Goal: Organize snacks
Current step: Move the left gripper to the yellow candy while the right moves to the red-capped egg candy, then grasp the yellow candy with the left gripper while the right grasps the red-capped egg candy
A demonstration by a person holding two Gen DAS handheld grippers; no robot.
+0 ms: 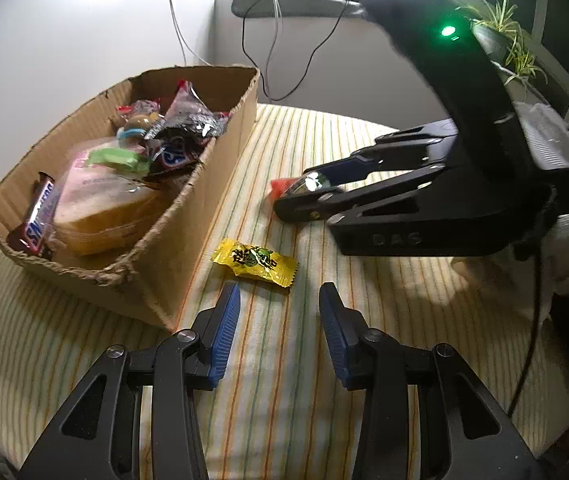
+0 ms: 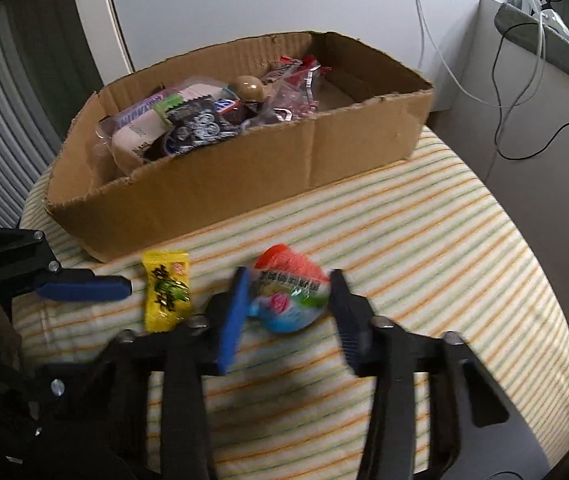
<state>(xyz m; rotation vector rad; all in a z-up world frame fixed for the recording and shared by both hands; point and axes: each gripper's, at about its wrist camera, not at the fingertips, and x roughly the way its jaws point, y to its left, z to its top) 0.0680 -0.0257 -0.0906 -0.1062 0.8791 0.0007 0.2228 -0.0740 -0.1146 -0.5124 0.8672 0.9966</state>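
Observation:
A cardboard box (image 1: 220,168) (image 2: 268,168) full of snacks stands on the striped table. A yellow candy packet (image 1: 255,261) (image 2: 166,290) lies on the cloth beside the box. My left gripper (image 1: 279,300) is open, just short of the yellow packet, which lies ahead of its fingertips. A round red, blue and green wrapped snack (image 2: 290,292) (image 1: 304,184) sits between the fingers of my right gripper (image 2: 290,280) (image 1: 300,196). The jaws stand on both sides of it, touching or nearly touching; the view is blurred.
The box holds a Snickers bar (image 1: 38,216), a wrapped cake (image 1: 104,204) and several other packets. The round table's edge (image 2: 540,280) curves close on the right. Cables (image 1: 284,60) hang down the wall behind. A potted plant (image 1: 500,28) stands at the far right.

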